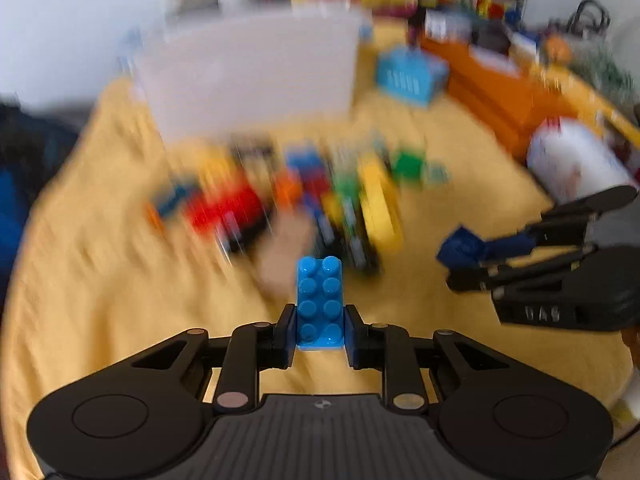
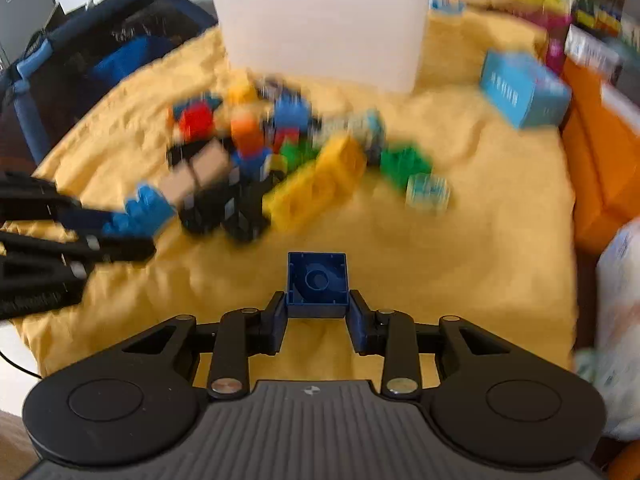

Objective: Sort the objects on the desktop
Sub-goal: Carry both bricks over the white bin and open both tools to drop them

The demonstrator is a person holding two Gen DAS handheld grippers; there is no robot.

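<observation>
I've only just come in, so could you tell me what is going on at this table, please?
A person is sorting toy bricks with a gripper in each hand. The left gripper is clamped on a light blue studded plastic brick; the right gripper is clamped on a dark blue square plastic brick, hollow underside showing. A blurred pile of mixed coloured bricks lies on the yellow cloth, before a white translucent plastic tub.
</observation>
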